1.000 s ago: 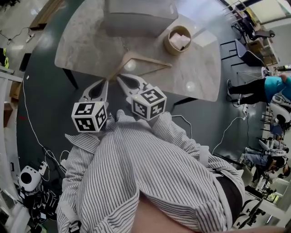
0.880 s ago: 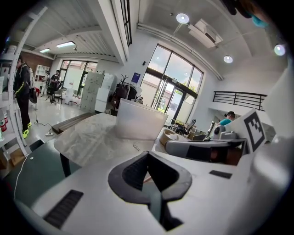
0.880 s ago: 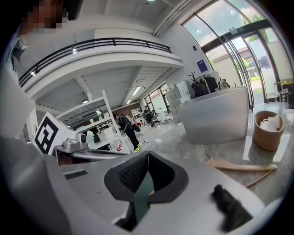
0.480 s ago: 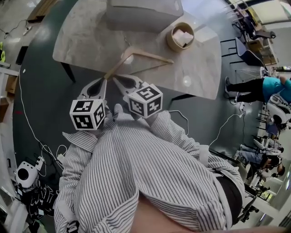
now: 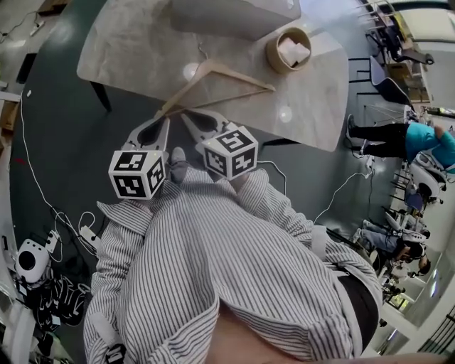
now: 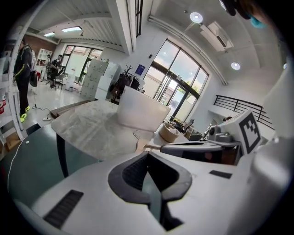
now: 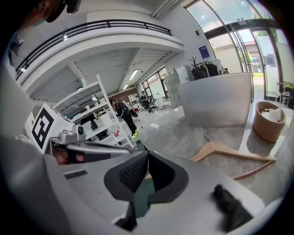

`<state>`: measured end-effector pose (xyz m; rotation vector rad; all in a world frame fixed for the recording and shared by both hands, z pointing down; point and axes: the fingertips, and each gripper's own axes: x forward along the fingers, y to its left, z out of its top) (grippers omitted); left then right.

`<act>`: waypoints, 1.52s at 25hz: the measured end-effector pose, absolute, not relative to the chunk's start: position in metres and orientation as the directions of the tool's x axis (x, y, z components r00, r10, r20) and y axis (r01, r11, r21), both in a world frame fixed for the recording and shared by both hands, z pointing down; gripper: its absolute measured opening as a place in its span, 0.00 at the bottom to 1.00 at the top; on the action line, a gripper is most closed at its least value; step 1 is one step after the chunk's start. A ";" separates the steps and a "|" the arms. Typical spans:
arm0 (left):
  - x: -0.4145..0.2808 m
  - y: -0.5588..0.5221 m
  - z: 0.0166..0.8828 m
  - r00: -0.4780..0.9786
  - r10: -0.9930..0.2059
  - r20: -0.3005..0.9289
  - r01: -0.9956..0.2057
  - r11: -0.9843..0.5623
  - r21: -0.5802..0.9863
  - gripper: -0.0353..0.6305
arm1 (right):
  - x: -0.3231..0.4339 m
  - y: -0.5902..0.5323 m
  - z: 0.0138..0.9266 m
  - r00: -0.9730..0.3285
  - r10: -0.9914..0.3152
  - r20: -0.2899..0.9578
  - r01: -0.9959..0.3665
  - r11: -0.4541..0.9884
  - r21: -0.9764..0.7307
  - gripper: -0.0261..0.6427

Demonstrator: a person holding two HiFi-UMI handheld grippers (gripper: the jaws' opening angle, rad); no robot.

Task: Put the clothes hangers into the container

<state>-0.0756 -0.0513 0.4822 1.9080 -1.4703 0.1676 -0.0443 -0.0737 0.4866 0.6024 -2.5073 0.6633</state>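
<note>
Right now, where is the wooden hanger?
In the head view the wooden hanger lies flat on the marble table near its front edge, in front of the grey container, with the round tub to its right.

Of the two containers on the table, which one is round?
The small tan tub, with something white inside; the other, a large grey bin, is rectangular.

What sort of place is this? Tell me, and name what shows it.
Probably an open-plan lab or office hall. It has tall windows, white shelving racks along an open floor, and a mezzanine railing overhead.
</note>
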 end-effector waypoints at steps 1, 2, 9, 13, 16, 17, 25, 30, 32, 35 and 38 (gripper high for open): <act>-0.077 -0.051 0.485 0.343 -0.793 0.503 -0.886 -0.094 0.455 0.07 | -0.045 -0.075 0.489 -0.789 -0.284 0.545 -0.517 0.786 -0.339 0.06; -0.078 -0.051 0.487 0.343 -0.792 0.506 -0.884 -0.090 0.459 0.07 | -0.046 -0.076 0.491 -0.786 -0.278 0.552 -0.514 0.790 -0.334 0.06; -0.088 -0.050 0.509 0.334 -0.778 0.532 -0.871 -0.040 0.489 0.07 | -0.053 -0.086 0.498 -0.753 -0.291 0.590 -0.482 0.855 -0.194 0.06; -0.097 -0.048 0.525 0.331 -0.769 0.547 -0.862 -0.011 0.506 0.07 | -0.062 -0.084 0.514 -0.744 -0.229 0.628 -0.426 0.886 -0.182 0.06; -0.093 -0.048 0.537 0.341 -0.755 0.561 -0.855 -0.001 0.519 0.07 | -0.063 -0.082 0.527 -0.741 -0.161 0.652 -0.386 0.896 -0.217 0.06; -0.091 -0.047 0.541 0.345 -0.750 0.565 -0.853 0.001 0.522 0.07 | -0.063 -0.082 0.532 -0.738 -0.148 0.658 -0.383 0.895 -0.230 0.06; -0.086 -0.048 0.563 0.367 -0.724 0.584 -0.858 -0.020 0.514 0.07 | -0.064 -0.085 0.562 -0.701 -0.082 0.708 -0.349 0.906 -0.240 0.06; -0.083 -0.053 0.573 0.360 -0.725 0.588 -0.862 -0.017 0.507 0.07 | -0.070 -0.083 0.578 -0.671 -0.038 0.741 -0.288 0.934 -0.213 0.12; -0.079 -0.053 0.578 0.367 -0.719 0.590 -0.855 -0.010 0.519 0.07 | -0.069 -0.081 0.585 -0.648 -0.018 0.762 -0.243 0.952 -0.184 0.17; -0.077 -0.049 0.586 0.369 -0.711 0.599 -0.849 0.003 0.528 0.07 | -0.067 -0.076 0.597 -0.602 0.003 0.798 -0.154 0.981 -0.120 0.19; -0.079 -0.044 0.594 0.363 -0.704 0.610 -0.845 0.026 0.534 0.07 | -0.068 -0.078 0.604 -0.568 -0.018 0.823 -0.054 0.998 -0.015 0.19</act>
